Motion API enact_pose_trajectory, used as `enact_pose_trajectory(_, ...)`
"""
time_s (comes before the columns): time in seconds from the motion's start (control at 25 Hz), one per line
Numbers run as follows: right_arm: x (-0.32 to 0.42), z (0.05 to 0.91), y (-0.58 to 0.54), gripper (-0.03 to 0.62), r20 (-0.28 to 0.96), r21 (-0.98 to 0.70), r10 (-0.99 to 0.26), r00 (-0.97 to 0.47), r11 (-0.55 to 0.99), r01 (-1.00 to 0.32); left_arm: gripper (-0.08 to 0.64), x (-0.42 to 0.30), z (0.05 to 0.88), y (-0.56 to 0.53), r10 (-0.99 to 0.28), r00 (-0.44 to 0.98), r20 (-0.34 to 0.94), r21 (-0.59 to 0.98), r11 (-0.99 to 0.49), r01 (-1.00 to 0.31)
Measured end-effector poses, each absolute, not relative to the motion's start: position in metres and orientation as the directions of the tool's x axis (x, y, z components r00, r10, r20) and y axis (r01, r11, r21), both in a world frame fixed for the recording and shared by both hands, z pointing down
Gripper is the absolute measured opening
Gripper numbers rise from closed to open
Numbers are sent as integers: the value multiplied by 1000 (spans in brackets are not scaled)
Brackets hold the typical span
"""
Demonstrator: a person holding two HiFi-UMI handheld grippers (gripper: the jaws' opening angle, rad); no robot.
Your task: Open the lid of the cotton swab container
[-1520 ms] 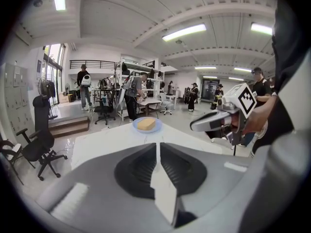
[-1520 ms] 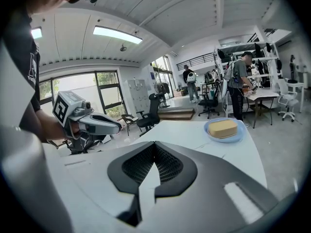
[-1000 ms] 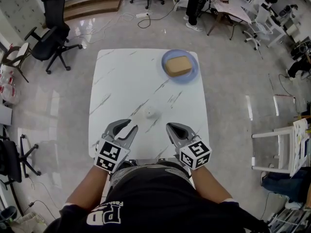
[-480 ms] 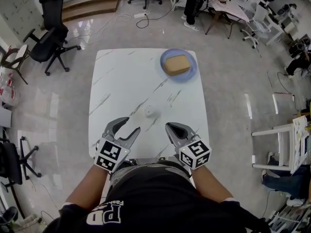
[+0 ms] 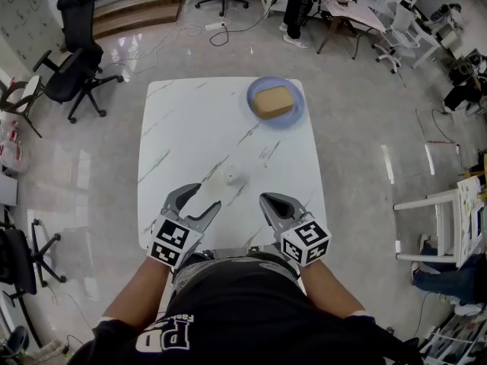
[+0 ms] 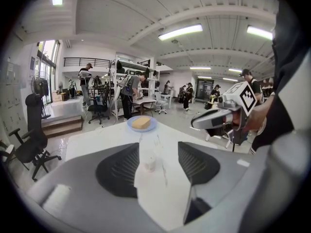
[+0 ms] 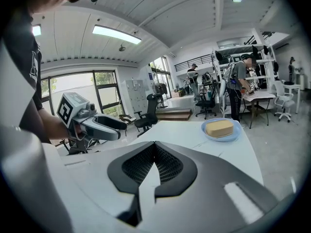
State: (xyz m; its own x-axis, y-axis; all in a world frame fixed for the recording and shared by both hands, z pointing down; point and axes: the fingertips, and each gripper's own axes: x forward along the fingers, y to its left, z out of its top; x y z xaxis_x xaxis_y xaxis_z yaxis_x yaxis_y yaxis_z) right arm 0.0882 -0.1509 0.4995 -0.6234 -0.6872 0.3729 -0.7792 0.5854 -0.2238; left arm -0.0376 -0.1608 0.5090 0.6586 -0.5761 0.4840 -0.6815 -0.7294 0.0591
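Observation:
A small clear cotton swab container (image 5: 231, 176) stands on the white marble table (image 5: 190, 120), just ahead of both grippers. In the left gripper view the container (image 6: 148, 159) shows between the jaws but well beyond them. My left gripper (image 5: 202, 196) hovers near the table's front edge, its jaws opening with nothing between them. My right gripper (image 5: 266, 199) sits beside it at the front right, shut and empty, and its own view shows the jaws (image 7: 154, 159) closed together.
A blue plate (image 5: 275, 102) with a tan block on it sits at the table's far right. Office chairs (image 5: 72, 59) stand on the floor at the left, white furniture (image 5: 437, 226) at the right. People stand at desks farther back.
My left gripper's jaws have spread wider. Both grippers stay near the table's front edge, and the container has not moved.

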Motion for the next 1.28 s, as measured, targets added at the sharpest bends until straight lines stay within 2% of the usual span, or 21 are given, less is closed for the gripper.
enact_pose_trajectory(0.84, 99, 517, -143, 0, 405, -249, -699, -589, 535, -807, 302, -40, 569, -177, -541, 653, 530, 1, -770, -638)
enact_pose_trajectory(1.28, 103, 534, -138, 0, 442, -272, -685, -579, 512, -814, 308, -27, 640, -194, -456, 609, 649, 9, -796, -605)
